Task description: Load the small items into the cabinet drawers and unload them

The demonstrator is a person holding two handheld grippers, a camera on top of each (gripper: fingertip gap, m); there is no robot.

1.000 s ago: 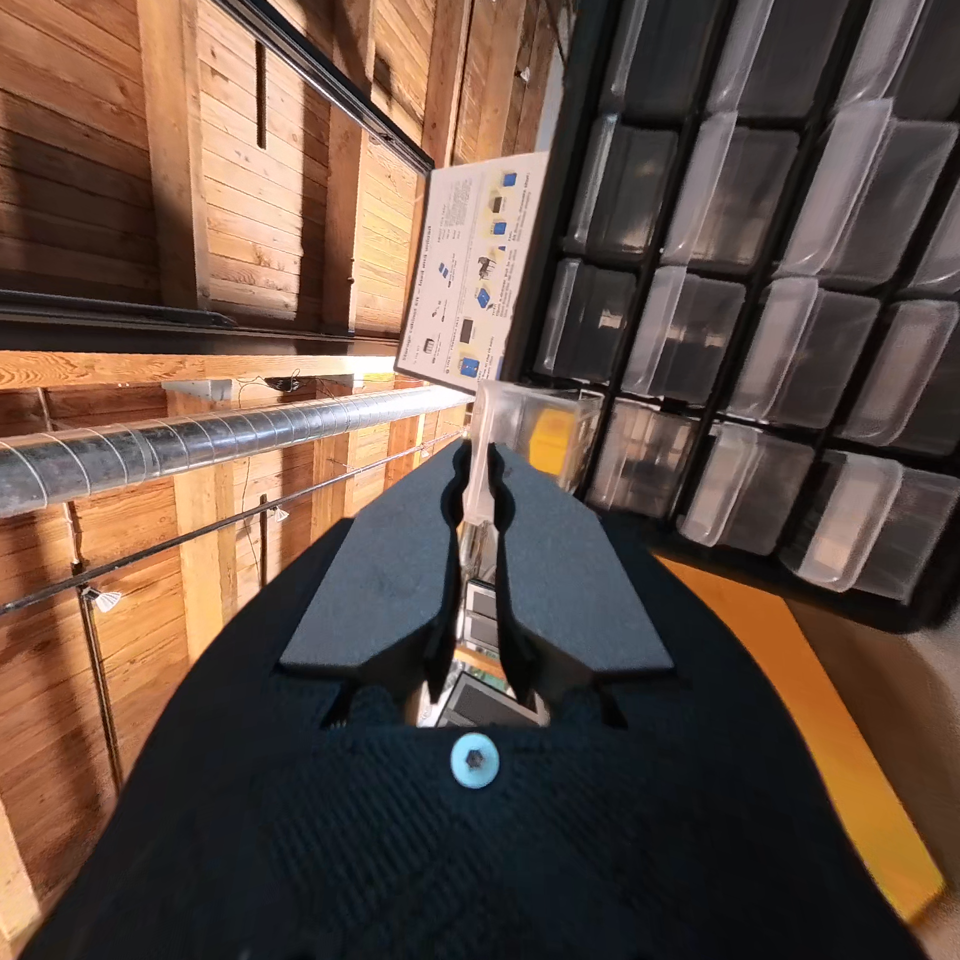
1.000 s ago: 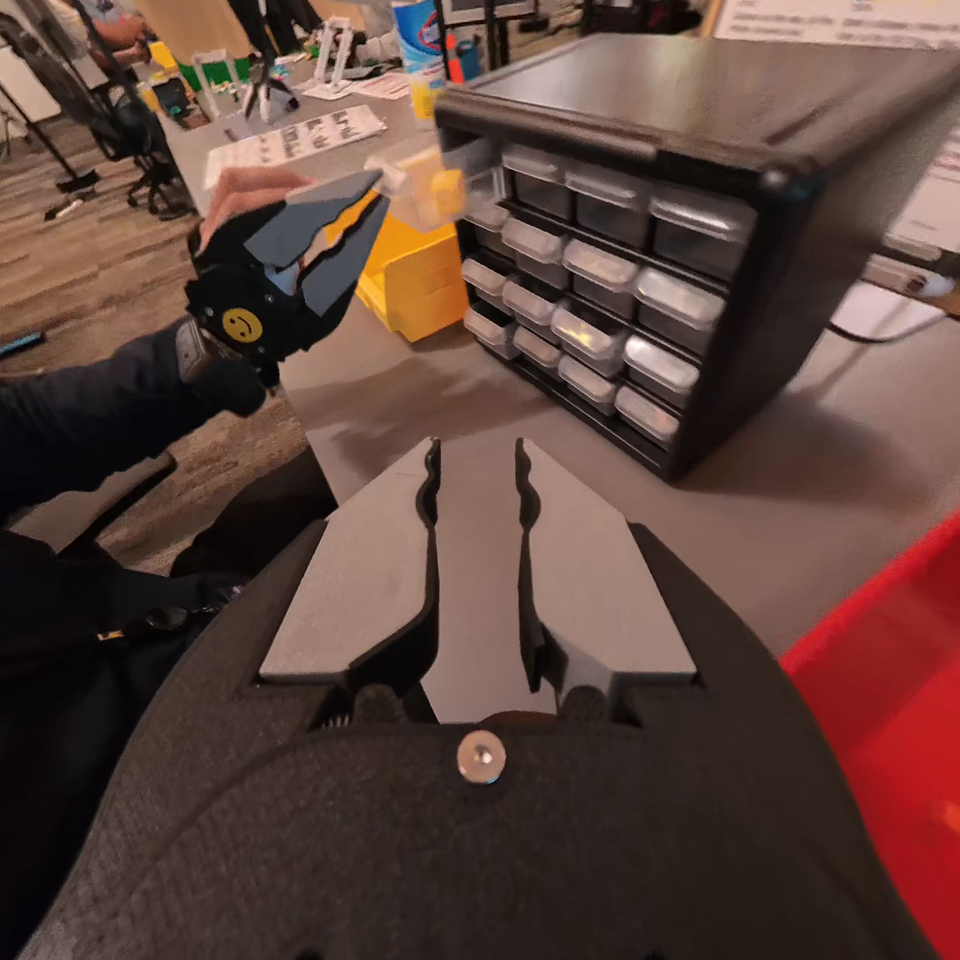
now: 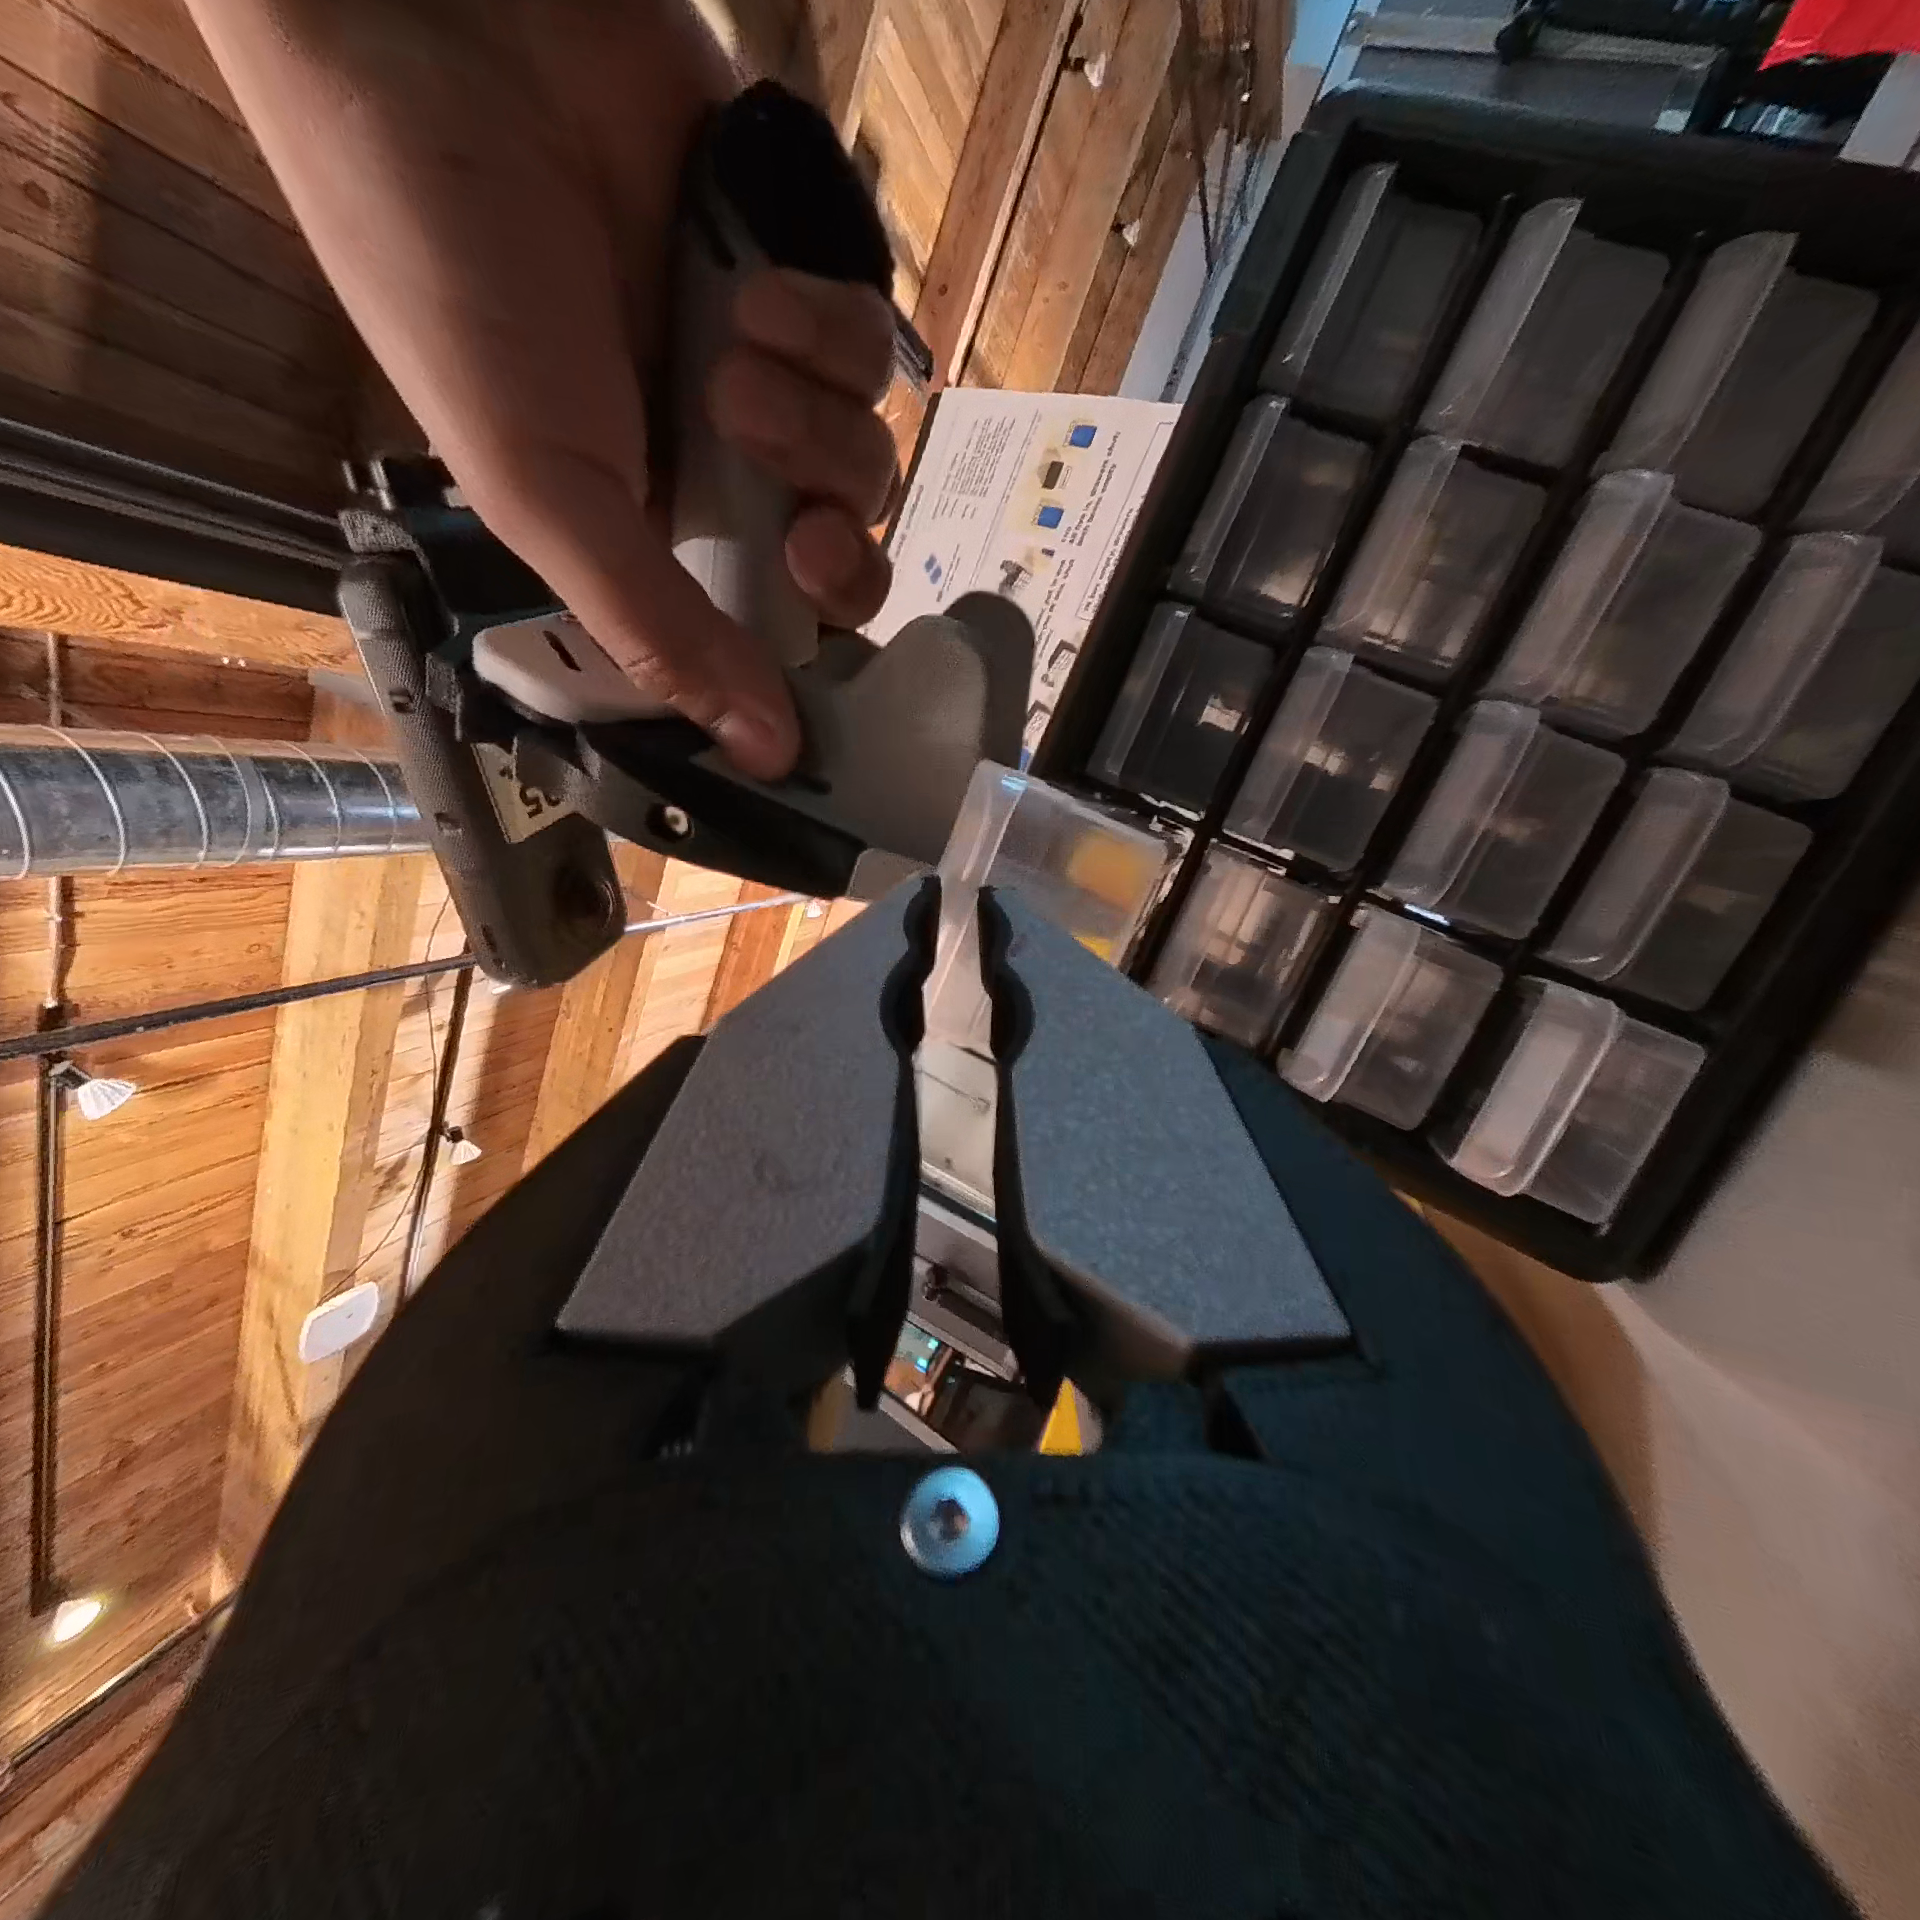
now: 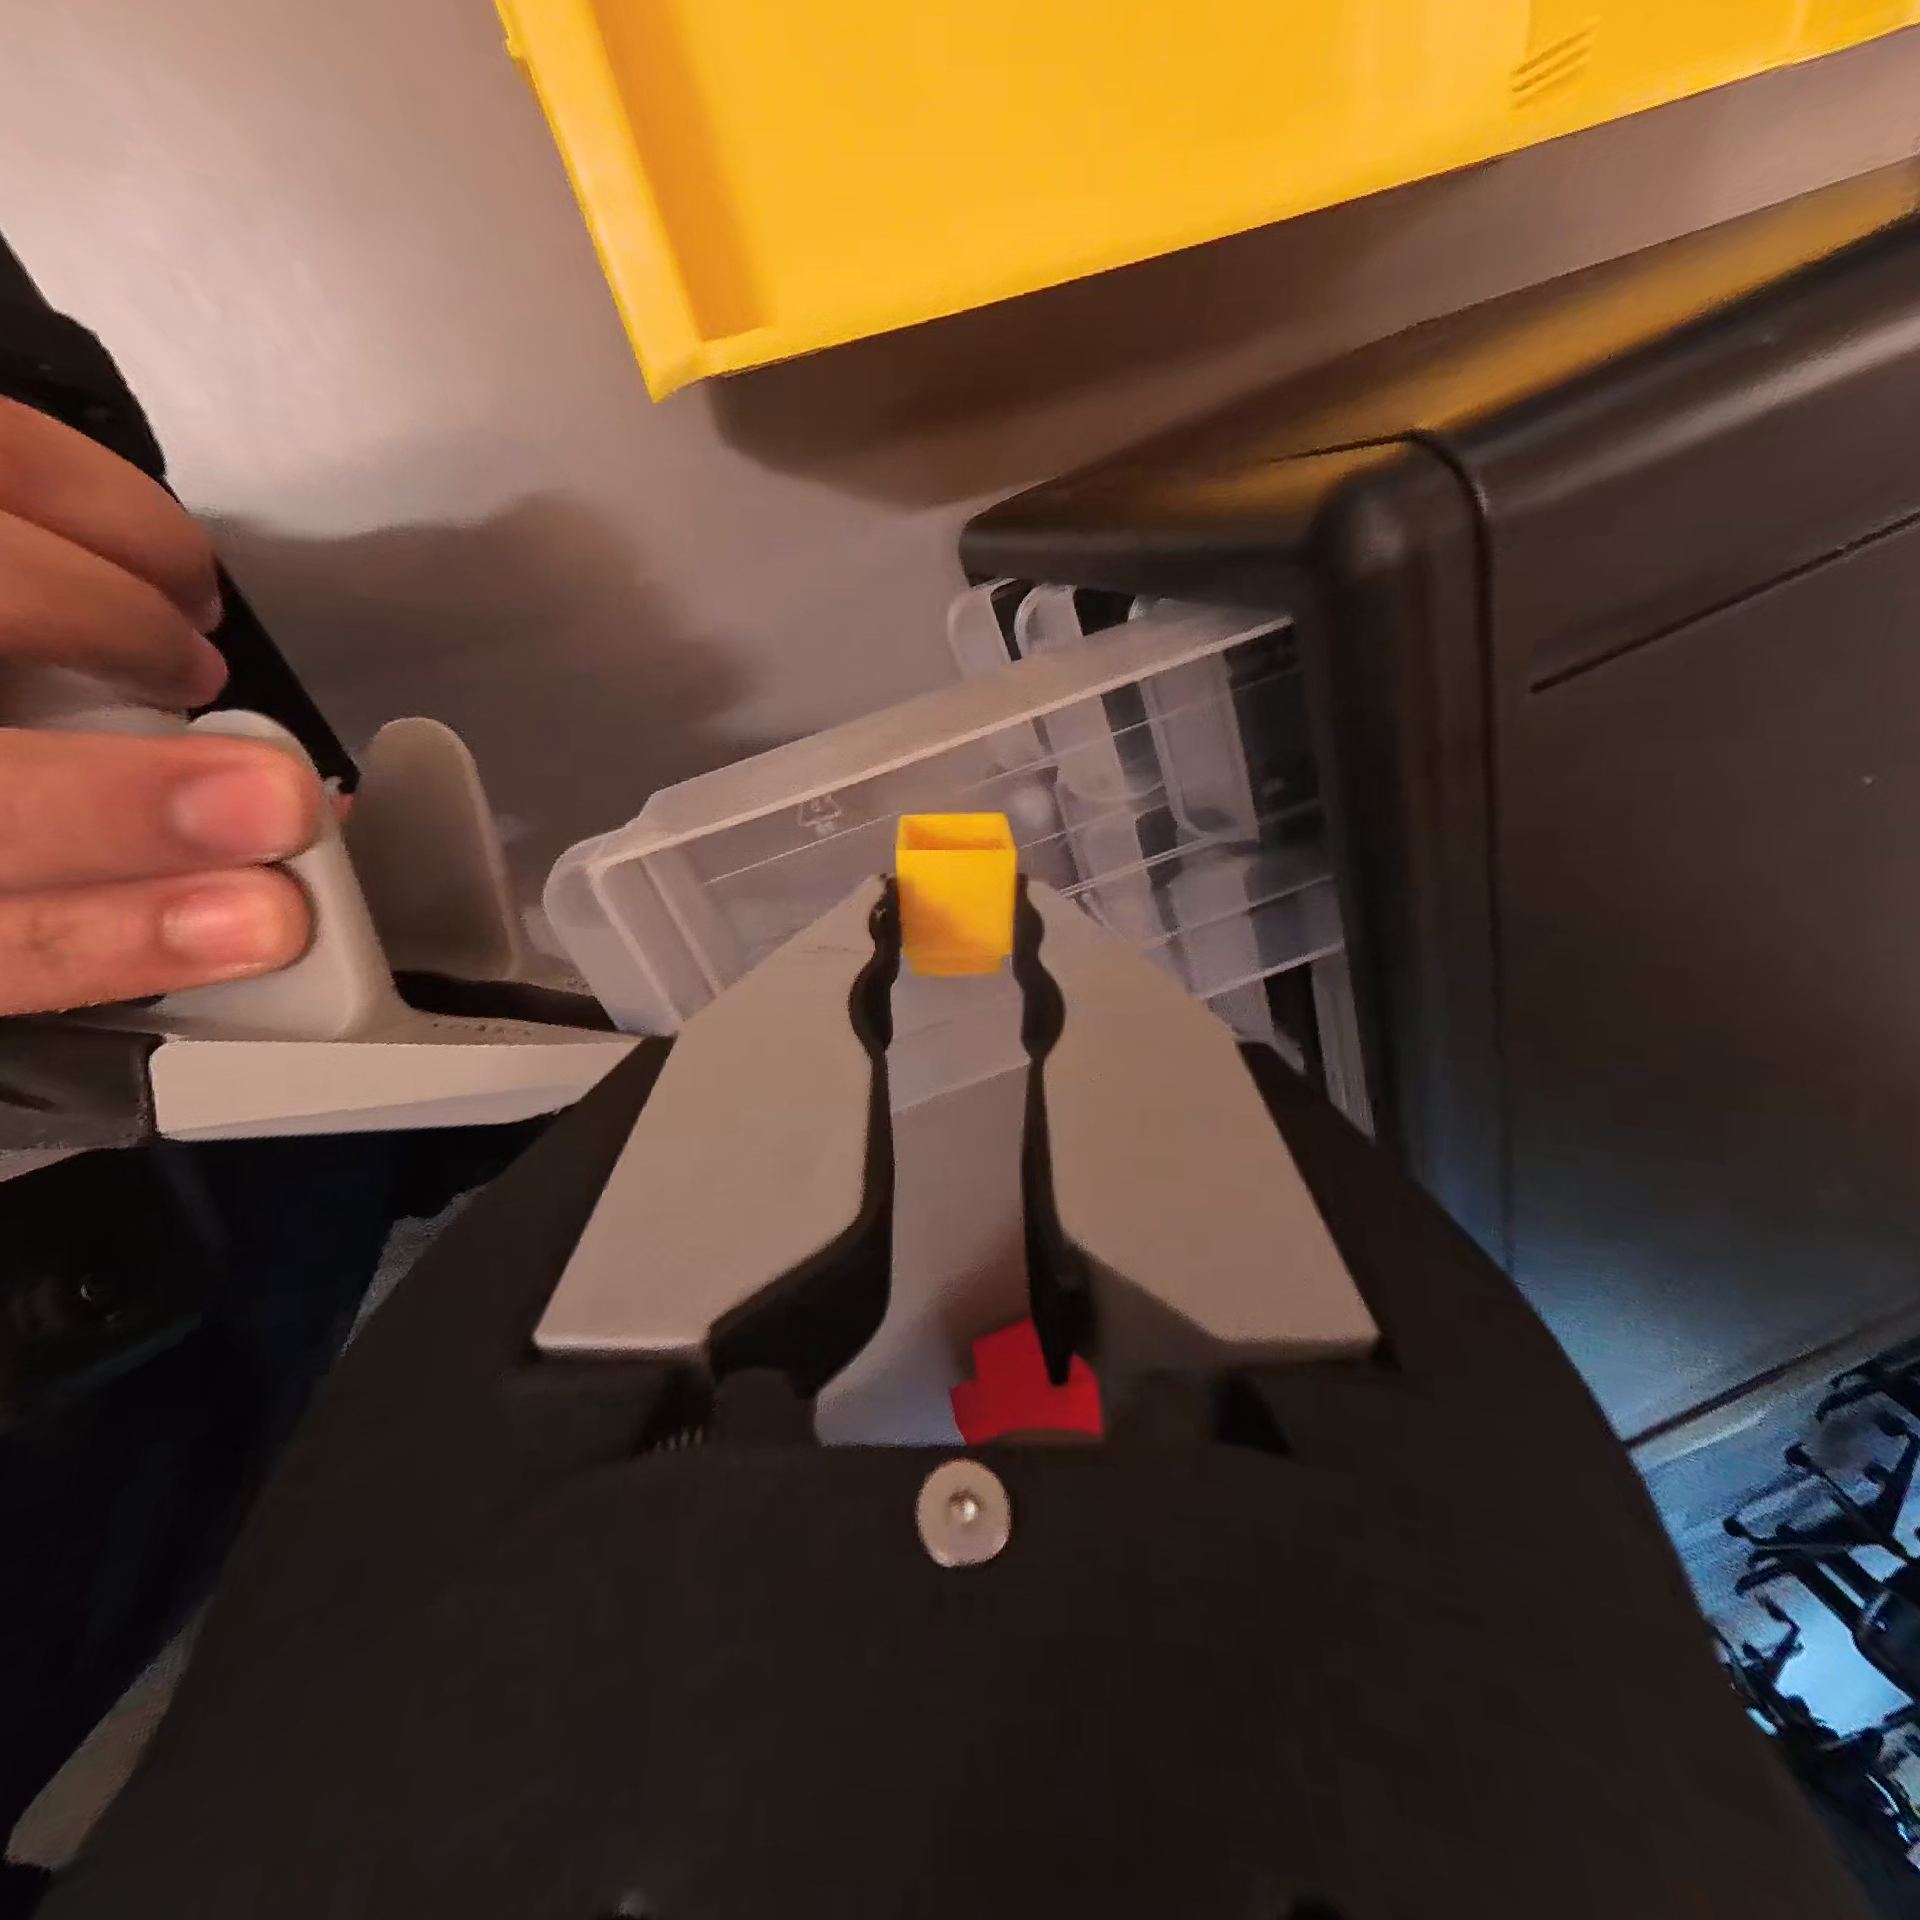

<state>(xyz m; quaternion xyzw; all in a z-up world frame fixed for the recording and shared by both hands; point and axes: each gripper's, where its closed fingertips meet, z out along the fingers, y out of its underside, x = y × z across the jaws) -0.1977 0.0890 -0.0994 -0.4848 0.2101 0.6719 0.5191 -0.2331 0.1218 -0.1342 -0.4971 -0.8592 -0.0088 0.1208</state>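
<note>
by the black cabinet [image 3: 1558, 623], left fingers [image 3: 894, 966] pinch the clear drawer [image 3: 1039, 852], right fingers [image 4: 862, 935] grip a yellow cube [image 4: 953, 904]

This looks like a workshop or work room. The walls [image 3: 260, 260] are made of brown wood boards, with thick wood beams [image 3: 301, 1143]. A big shiny metal pipe [image 3: 197, 800] runs along up high, and thin black wires [image 3: 239, 997] hang near it. Small round lights [image 3: 78, 1616] glow on the wood. On a gray surface [image 4: 312, 312] stands a black cabinet [image 3: 1766, 1122] with many little clear drawers [image 3: 1496, 831], the kind that holds small parts. A yellow bin [image 4: 1039, 156] sits beside it. A paper sheet with pictures [image 3: 1039, 488] stands by the cabinet.
</note>
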